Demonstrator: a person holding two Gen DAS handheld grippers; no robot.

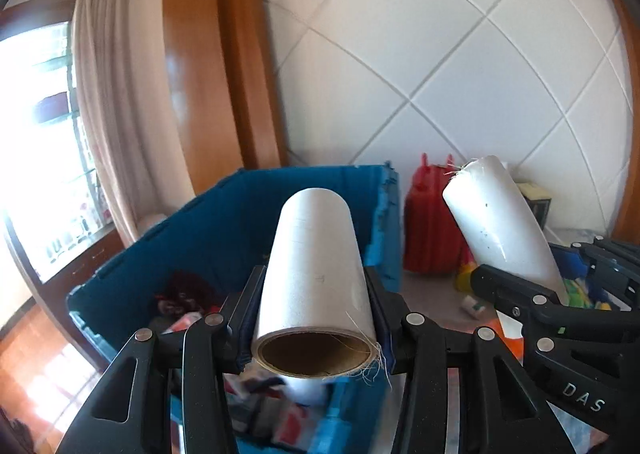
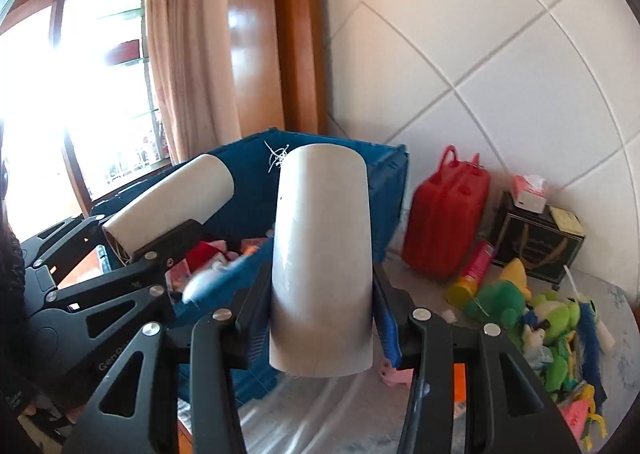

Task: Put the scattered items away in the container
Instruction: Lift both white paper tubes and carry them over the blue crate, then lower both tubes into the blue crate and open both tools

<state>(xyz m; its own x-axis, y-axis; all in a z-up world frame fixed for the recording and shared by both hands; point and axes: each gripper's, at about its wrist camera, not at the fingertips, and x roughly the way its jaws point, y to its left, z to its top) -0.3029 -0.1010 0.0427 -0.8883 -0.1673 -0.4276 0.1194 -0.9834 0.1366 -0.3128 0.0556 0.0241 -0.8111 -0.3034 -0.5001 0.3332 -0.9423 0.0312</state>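
My left gripper (image 1: 314,318) is shut on a white roll with a cardboard core (image 1: 314,274) and holds it over the open blue crate (image 1: 224,214). My right gripper (image 2: 320,314) is shut on a second white roll (image 2: 322,254), just right of the crate (image 2: 388,190) and above the table. Each gripper shows in the other's view: the right one with its roll (image 1: 500,222), the left one with its roll (image 2: 172,202) over the crate. The crate holds several mixed items, red and white.
A red jerrycan (image 2: 446,214) stands against the tiled wall right of the crate. A dark box (image 2: 536,238) with a tissue pack sits behind a pile of green plush toys (image 2: 520,306) and a red and yellow bottle (image 2: 472,270). Curtain and window are at left.
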